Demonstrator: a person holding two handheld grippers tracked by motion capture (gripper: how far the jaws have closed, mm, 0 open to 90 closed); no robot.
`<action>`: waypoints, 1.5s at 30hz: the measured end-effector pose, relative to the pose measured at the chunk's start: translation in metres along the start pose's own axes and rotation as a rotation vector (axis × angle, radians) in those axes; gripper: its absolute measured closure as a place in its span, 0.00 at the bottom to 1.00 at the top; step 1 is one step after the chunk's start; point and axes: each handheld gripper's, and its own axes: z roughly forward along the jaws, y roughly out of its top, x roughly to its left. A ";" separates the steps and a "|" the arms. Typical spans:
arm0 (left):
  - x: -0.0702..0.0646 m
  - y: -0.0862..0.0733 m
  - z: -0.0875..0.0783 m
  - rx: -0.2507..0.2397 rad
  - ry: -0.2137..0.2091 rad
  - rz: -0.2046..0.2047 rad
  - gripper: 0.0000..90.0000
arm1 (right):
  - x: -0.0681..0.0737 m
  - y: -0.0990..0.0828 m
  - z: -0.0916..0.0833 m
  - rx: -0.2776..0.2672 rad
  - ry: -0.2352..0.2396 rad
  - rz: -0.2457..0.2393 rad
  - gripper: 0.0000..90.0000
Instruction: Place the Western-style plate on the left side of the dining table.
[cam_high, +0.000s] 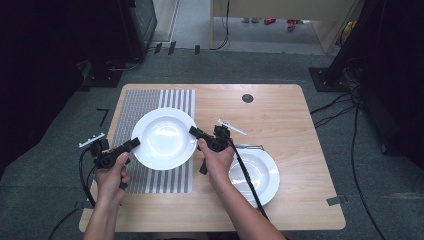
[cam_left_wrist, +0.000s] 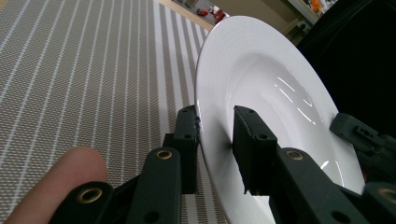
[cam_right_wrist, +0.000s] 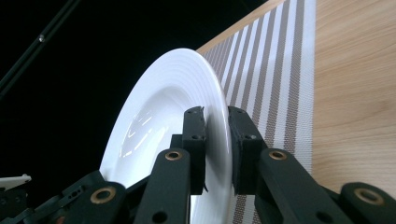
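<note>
Plates number two, both white and deep. One plate (cam_high: 163, 138) sits over the striped placemat (cam_high: 131, 110) on the wooden table (cam_high: 280, 110), gripped at opposite edges; whether it rests on the mat or is lifted clear cannot be told. The second plate (cam_high: 260, 172) lies on bare wood near the table's right front, partly under the right forearm. One placemat, one table, and a single dark round spot (cam_high: 247, 98) near the far edge. No writing or brand can be read anywhere.

Both forearms reach in from the near side. The left gripper (cam_high: 134, 143) clasps the plate's left rim, jaws either side of it, and the right gripper (cam_high: 194, 131) pinches the right rim likewise.
</note>
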 end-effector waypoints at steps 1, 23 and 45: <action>0.003 0.001 0.000 0.002 0.008 -0.001 0.80 | 0.001 -0.001 0.006 0.013 -0.003 0.001 0.89; 0.061 0.021 0.036 0.026 0.107 -0.107 0.80 | -0.003 -0.002 0.082 0.078 -0.064 0.010 0.89; 0.073 0.026 0.068 0.033 0.156 -0.109 0.78 | -0.019 0.003 0.112 0.066 -0.134 0.049 0.88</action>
